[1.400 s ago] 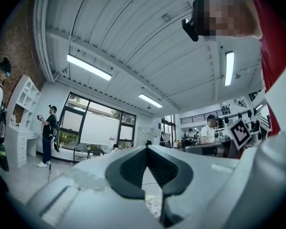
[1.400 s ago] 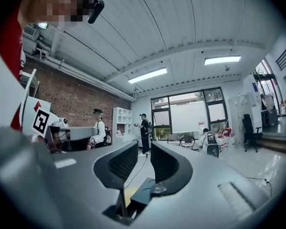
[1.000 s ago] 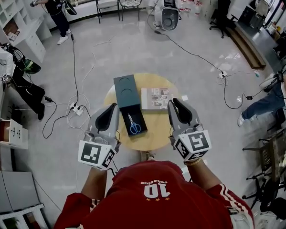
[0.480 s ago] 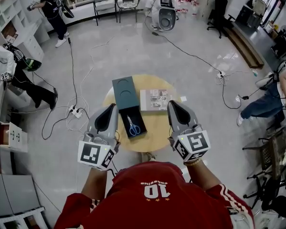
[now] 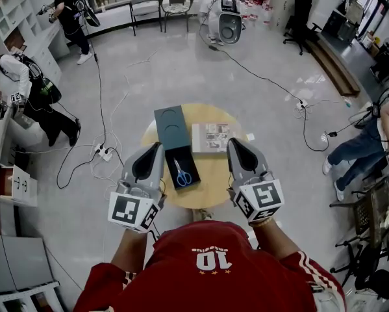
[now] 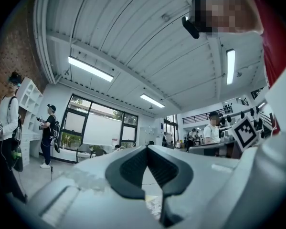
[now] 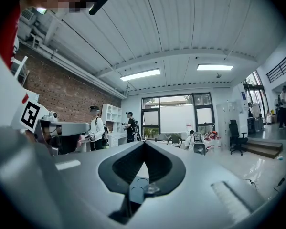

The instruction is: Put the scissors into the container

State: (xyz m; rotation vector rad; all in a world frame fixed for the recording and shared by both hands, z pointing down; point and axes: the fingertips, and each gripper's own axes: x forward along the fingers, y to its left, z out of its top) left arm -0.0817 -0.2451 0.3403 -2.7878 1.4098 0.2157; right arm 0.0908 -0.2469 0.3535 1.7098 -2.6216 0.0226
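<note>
Blue-handled scissors [image 5: 182, 173] lie inside an open dark container [image 5: 170, 175] on a round wooden table [image 5: 215, 175]. The container's dark lid [image 5: 171, 127] lies just behind it. My left gripper [image 5: 156, 147] hangs at the container's left side, above the table edge, with its jaws shut and nothing between them. My right gripper [image 5: 234, 143] hangs to the container's right, also shut and empty. In the left gripper view the left gripper [image 6: 146, 148] points out into the room with its tips together. In the right gripper view the right gripper [image 7: 143, 143] does the same.
A printed booklet [image 5: 210, 137] lies on the table to the right of the lid. A power strip and cables [image 5: 104, 149] trail over the floor to the left. People stand at the far left [image 5: 28, 86], and a white robot [image 5: 226, 18] stands at the back.
Both grippers keep their places beside the container. The scissors stay in the container. The people at the far left have shifted a little.
</note>
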